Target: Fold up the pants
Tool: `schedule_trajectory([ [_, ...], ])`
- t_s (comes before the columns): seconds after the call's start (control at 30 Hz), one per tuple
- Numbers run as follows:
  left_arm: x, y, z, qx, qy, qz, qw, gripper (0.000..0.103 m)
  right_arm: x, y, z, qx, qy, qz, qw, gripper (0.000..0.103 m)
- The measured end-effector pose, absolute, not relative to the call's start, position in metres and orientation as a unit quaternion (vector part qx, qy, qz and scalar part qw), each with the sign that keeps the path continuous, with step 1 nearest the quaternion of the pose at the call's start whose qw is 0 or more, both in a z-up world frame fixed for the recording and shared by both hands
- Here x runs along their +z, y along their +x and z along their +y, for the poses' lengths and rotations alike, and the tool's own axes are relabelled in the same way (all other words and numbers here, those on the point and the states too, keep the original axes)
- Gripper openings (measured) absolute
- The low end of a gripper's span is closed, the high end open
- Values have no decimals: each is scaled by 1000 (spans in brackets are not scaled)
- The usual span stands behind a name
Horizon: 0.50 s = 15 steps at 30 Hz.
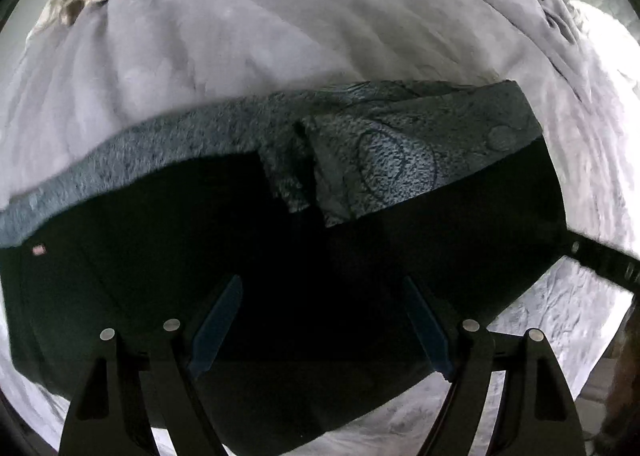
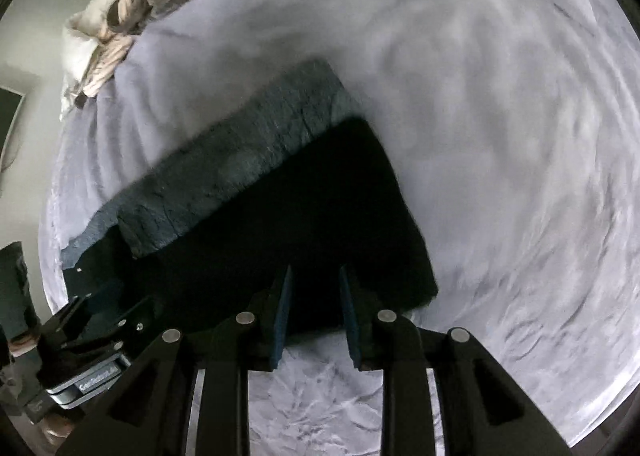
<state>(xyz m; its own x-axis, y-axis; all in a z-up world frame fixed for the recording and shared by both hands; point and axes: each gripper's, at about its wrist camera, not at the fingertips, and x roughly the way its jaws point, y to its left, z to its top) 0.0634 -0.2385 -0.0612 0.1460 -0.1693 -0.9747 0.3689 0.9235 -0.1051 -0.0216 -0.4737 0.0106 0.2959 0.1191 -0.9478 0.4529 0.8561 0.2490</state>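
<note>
- Dark folded fabric pants (image 1: 280, 256): flat on pale grey bed cover (image 1: 240, 56), grey inner band exposed.
- Left gripper (image 1: 322, 320): fingers spread, empty, above pants.
- Right gripper (image 2: 314, 314): fingers parted, empty, at near edge, likely poised to grasp.

Pale grey blanket (image 2: 500, 116) covering bed, rumpled beige bedding (image 2: 120, 24) at far end, white wall (image 2: 36, 40)

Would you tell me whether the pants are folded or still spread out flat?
Folded: the pants form a compact block on the bed sheet, a black layer over the grey inner fabric.
</note>
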Motion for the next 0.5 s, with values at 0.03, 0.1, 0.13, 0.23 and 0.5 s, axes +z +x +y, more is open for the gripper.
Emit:
schedule_trajectory([
  [0.03,-58,61,-236,-181,77,629,752,82,12,-24,-470,-108,230,583,771,26],
  [0.1,-54,57,-232,-184,83,628,752,82,17,-24,-459,-102,202,585,779,27],
  [0.13,-51,54,-229,-184,89,626,752,82,18,-24,-455,-99,198,586,779,27],
  [0.23,-44,49,-228,-181,97,626,753,82,22,-24,-447,-91,197,589,778,27],
  [0.5,-28,36,-207,-165,106,637,746,82,29,-41,-419,-81,203,607,764,43],
])
